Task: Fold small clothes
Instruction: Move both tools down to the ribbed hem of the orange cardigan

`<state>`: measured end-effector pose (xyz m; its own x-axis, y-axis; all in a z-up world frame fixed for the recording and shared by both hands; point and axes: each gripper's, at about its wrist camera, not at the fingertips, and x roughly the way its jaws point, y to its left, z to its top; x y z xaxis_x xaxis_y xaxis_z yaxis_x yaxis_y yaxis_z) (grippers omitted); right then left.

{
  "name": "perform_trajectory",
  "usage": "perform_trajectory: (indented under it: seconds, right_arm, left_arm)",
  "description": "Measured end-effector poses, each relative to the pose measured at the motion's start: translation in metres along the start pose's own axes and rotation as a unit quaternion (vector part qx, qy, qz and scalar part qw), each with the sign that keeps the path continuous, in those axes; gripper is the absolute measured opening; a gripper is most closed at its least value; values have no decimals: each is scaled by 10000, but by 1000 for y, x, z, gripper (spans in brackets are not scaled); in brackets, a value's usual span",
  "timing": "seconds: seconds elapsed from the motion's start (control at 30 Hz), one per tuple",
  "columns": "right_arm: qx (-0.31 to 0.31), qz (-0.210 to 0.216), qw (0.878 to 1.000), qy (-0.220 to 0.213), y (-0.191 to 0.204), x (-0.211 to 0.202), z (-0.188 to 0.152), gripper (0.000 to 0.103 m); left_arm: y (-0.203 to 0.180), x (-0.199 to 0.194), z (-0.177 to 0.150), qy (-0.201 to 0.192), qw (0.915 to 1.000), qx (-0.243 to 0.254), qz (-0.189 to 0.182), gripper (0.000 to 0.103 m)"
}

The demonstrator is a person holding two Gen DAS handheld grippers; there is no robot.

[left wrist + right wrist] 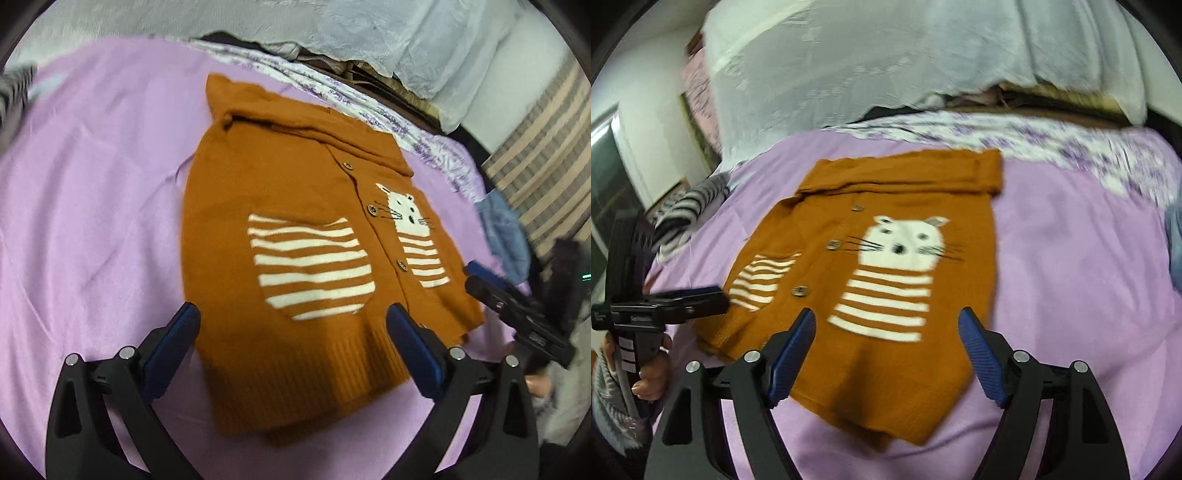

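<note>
My left gripper (293, 321) hangs over the near hem of the small orange cardigan (295, 236), jaws spread wide with nothing between the blue pads, which sit apart from the knit on either side of its ribbed edge. My right gripper (886, 328) is likewise wide and empty, poised above the hem below the white cat face (905, 240) knitted on the front. The cardigan lies flat on the lilac bedspread (92, 177), front up and buttoned, its sleeves tucked out of sight, its hood or collar at the far end, a striped pocket (310, 269) on its left half and the cat with stripes on its right. Beyond the far edge runs a flowered sheet (1071, 144) and a pale draped cloth (886, 55). A black-and-white striped garment (687, 214) lies at the far left, something blue (506, 236) at the right.
</note>
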<state>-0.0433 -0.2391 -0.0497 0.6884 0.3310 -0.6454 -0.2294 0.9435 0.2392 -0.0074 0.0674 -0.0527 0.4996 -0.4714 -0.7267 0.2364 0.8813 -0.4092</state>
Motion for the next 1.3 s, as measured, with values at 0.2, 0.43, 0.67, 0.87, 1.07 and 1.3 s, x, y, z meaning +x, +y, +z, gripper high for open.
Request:
perform_trajectory:
  seconds: [0.2,0.43,0.67,0.87,1.07,1.3]
  right_arm:
    - [590,437,9971,205,-23,7,0,78]
    - [1248,494,9908,167,-59,-2,3,78]
    - [1252,992,9857,532,-46,27,9,78]
    - [1543,1335,9769,635,-46,53,22,58]
    - [1343,1474,9780,612,-38,43,11,58]
    - [1387,1555,9762,606,-39,42,10,58]
  left_arm:
    - [15,4,5,139,9968,-387,-686,98]
    - [7,7,7,207,9948,-272,-959,98]
    - [13,20,20,171,9973,-330,-636,98]
    - [30,29,35,203,9925,-676,-1000,98]
    - [35,17,25,134,9895,-709,-1254,98]
    - [17,20,17,302,9872,-426,-1505,97]
